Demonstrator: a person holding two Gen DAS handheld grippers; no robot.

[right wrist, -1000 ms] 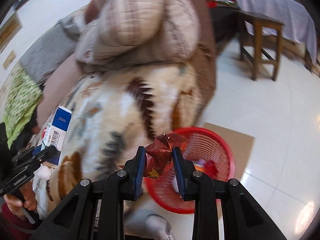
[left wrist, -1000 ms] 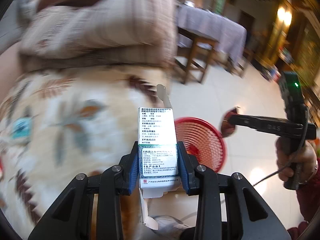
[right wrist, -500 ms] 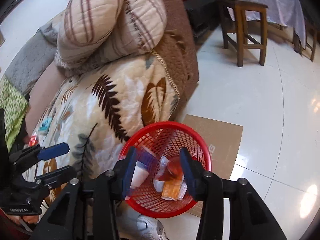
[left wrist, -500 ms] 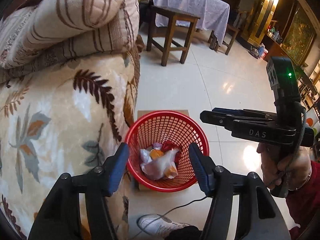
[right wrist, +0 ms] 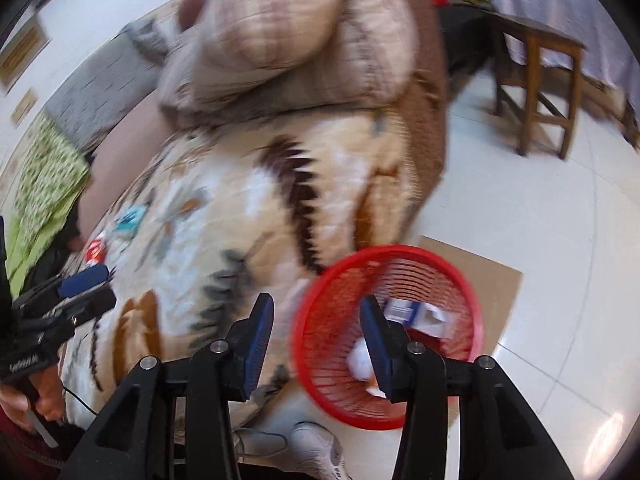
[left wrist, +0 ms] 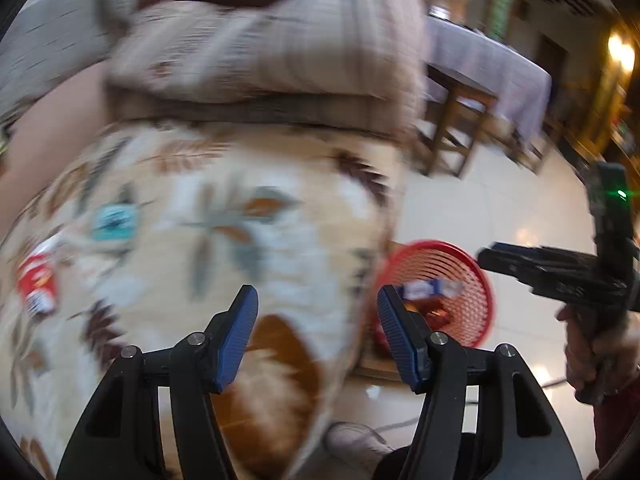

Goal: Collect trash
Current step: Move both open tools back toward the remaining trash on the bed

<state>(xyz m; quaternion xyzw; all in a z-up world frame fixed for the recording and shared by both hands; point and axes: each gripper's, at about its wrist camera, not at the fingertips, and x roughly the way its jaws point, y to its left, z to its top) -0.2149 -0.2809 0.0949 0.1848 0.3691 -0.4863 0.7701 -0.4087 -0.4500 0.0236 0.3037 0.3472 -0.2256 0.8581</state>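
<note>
Both grippers are open with nothing between their fingers. My left gripper [left wrist: 318, 310] hangs over the leaf-patterned sofa cover [left wrist: 224, 240]. My right gripper [right wrist: 316, 320] hovers at the sofa's edge, by the near rim of the red mesh basket [right wrist: 400, 256] on the floor. In the basket lie a white-and-blue box [right wrist: 412, 312] and other wrappers. On the sofa remain a red-and-white wrapper [left wrist: 38, 280] and a small teal packet [left wrist: 114, 222]. The right gripper [left wrist: 556, 276] shows at the right of the left wrist view, the left gripper [right wrist: 72, 292] at the left of the right wrist view.
Striped cushions [left wrist: 272, 52] are piled at the sofa's back. A cardboard sheet [right wrist: 488, 276] lies under the basket on the pale tiled floor. A wooden stool [right wrist: 536, 76] and a cloth-covered table [left wrist: 492, 68] stand beyond. A green patterned cloth [right wrist: 44, 184] lies far left. A shoe [right wrist: 316, 452] is below.
A second ago the left gripper held a white medicine box and the right a red wrapper. Both opened over the basket and dropped them in. The left gripper has since swung back left over the sofa.
</note>
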